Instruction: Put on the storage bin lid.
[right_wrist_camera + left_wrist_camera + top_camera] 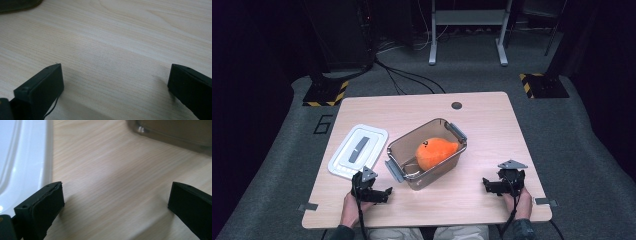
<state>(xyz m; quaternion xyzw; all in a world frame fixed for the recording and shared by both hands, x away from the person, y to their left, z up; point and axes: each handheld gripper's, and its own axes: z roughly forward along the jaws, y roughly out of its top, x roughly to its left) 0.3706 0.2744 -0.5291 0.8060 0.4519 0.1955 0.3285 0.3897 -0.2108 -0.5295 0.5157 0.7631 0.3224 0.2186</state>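
Observation:
A clear brownish plastic bin [408, 142] with grey handles sits mid-table and holds an orange plush toy [434, 151]. Its white lid [358, 150] lies flat to the bin's left. My left gripper [373, 189] rests on the table just in front of the lid and the bin's near corner, jaws wide open over bare wood [115, 197]. The lid's edge [22, 165] and the bin's corner [172, 132] show in the left gripper view. My right gripper [502, 184] rests at the table's right front, open, with only wood between its jaws [115, 77].
The wooden table [492, 125] has a small dark grommet hole [456, 105] near its far edge. Metal clips [308, 206] stick out at the front corners. Beyond the table are floor cables [407, 77] and a white stand frame [467, 30].

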